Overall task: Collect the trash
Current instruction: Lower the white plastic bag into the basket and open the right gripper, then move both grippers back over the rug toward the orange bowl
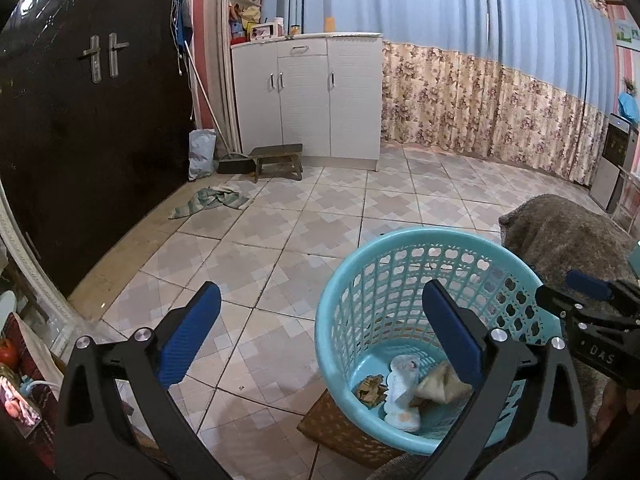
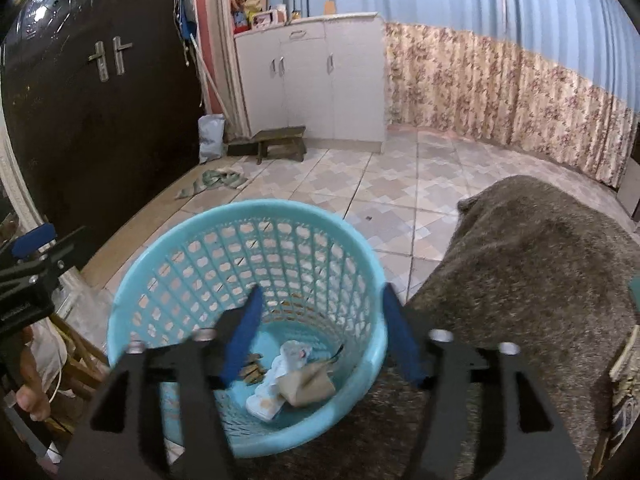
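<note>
A light blue plastic basket (image 1: 362,264) stands on the floor; it also shows in the right wrist view (image 2: 160,240). Inside lie a white wrapper (image 1: 402,396), a tan crumpled paper (image 1: 440,388) and a small brown scrap (image 1: 370,390); the right wrist view shows the wrapper (image 2: 276,380) and the tan paper (image 2: 306,386) too. My left gripper (image 1: 320,312) is open and empty, above the basket's left rim. My right gripper (image 2: 320,308) is open and empty over the basket's near rim; it shows at the right edge of the left wrist view (image 1: 588,284).
A brown fuzzy blanket (image 2: 540,280) covers furniture right of the basket. A crumpled greenish cloth (image 1: 212,200) lies on the tiled floor by the dark door (image 1: 80,140). A wooden stool (image 1: 278,160), a white cabinet (image 1: 308,92) and floral curtains (image 1: 480,100) stand at the back.
</note>
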Demonstrator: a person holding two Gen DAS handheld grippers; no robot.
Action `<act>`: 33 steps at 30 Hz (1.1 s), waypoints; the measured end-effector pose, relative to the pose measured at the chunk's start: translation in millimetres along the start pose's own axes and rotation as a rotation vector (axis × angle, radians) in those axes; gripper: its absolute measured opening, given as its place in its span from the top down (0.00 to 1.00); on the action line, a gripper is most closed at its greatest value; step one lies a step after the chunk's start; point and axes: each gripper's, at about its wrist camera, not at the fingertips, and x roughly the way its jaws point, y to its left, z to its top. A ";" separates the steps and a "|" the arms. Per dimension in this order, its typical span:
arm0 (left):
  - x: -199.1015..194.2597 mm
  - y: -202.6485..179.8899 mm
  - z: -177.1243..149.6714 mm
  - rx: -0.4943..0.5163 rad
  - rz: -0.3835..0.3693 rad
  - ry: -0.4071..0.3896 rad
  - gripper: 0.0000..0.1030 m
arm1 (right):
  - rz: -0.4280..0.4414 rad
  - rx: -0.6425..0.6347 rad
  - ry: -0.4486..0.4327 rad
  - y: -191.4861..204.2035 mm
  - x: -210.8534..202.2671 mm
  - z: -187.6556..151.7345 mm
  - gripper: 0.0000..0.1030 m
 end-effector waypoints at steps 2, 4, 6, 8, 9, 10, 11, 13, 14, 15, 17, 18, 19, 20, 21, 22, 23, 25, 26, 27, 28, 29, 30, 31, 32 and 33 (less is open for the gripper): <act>-5.2 -3.9 1.7 0.001 -0.004 -0.004 0.05 | -0.031 -0.001 -0.025 -2.2 -7.9 2.0 0.24; -9.7 -9.7 3.0 0.001 -0.014 -0.002 0.05 | -0.054 0.003 -0.043 -8.0 -18.2 1.6 0.18; -16.6 -20.8 3.7 0.010 -0.025 -0.005 0.05 | -0.070 0.003 -0.048 -16.5 -26.2 2.4 0.18; -24.3 -33.5 4.2 0.020 -0.041 -0.017 0.05 | -0.100 -0.002 -0.052 -25.6 -37.8 0.9 0.17; -28.3 -39.7 4.3 0.028 -0.049 -0.022 0.05 | -0.114 0.001 -0.053 -30.4 -44.0 -0.6 0.17; -33.2 -48.8 4.0 0.038 -0.063 -0.029 0.05 | -0.119 0.008 -0.054 -34.5 -49.5 -2.1 0.16; -36.4 -55.9 3.6 0.045 -0.073 -0.032 0.05 | -0.126 0.023 -0.056 -42.5 -58.0 -4.9 0.16; -44.4 -75.7 0.5 0.057 -0.106 -0.036 0.05 | -0.158 0.055 -0.061 -60.6 -76.0 -11.4 0.15; -46.8 -83.1 -1.0 0.059 -0.120 -0.033 0.05 | -0.173 0.070 -0.066 -68.7 -84.4 -14.1 0.15; -50.3 -93.5 -2.7 0.063 -0.143 -0.027 0.05 | -0.192 0.087 -0.072 -76.8 -93.2 -16.4 0.15; -59.8 -113.3 -6.2 0.079 -0.182 -0.029 0.05 | -0.249 0.126 -0.081 -102.7 -115.0 -24.7 0.15; -65.8 -124.9 -8.2 0.092 -0.199 -0.033 0.05 | -0.274 0.142 -0.083 -113.9 -123.9 -29.0 0.15; -70.6 -135.0 -9.7 0.103 -0.214 -0.035 0.05 | -0.308 0.167 -0.086 -129.5 -137.1 -35.3 0.15; -74.2 -143.7 -10.6 0.111 -0.230 -0.035 0.05 | -0.328 0.183 -0.088 -140.3 -145.8 -40.3 0.15; -77.9 -152.1 -11.7 0.116 -0.245 -0.035 0.05 | -0.352 0.204 -0.090 -153.0 -155.8 -46.4 0.15; -83.2 -164.5 -13.7 0.123 -0.266 -0.033 0.05 | -0.385 0.229 -0.092 -168.1 -168.7 -54.5 0.15; -86.2 -171.9 -14.8 0.127 -0.279 -0.031 0.05 | -0.419 0.247 -0.094 -180.4 -178.2 -61.1 0.15; -92.6 -189.4 -19.1 0.137 -0.295 -0.027 0.05 | -0.468 0.278 -0.099 -200.1 -192.7 -73.4 0.15; -95.7 -199.8 -22.1 0.143 -0.303 -0.024 0.05 | -0.494 0.297 -0.102 -211.4 -201.8 -81.0 0.15; -99.0 -211.3 -25.8 0.152 -0.318 -0.018 0.05 | -0.516 0.311 -0.102 -221.0 -208.9 -88.0 0.15; -101.0 -220.6 -28.6 0.159 -0.333 -0.012 0.05 | -0.537 0.323 -0.101 -230.0 -214.6 -94.9 0.15; -102.9 -227.8 -30.4 0.165 -0.344 -0.009 0.05 | -0.567 0.336 -0.099 -240.4 -221.5 -103.3 0.15; -106.2 -238.7 -33.6 0.178 -0.357 -0.006 0.05 | -0.585 0.346 -0.097 -247.1 -225.6 -108.0 0.15; -108.0 -244.6 -35.1 0.184 -0.358 -0.007 0.05 | -0.602 0.356 -0.093 -253.8 -229.4 -113.6 0.15; -110.7 -255.5 -38.8 0.196 -0.364 -0.007 0.05 | -0.618 0.373 -0.086 -263.3 -233.0 -120.0 0.15; -112.8 -264.7 -41.8 0.205 -0.368 -0.005 0.05 | -0.624 0.387 -0.081 -269.6 -234.4 -124.5 0.15</act>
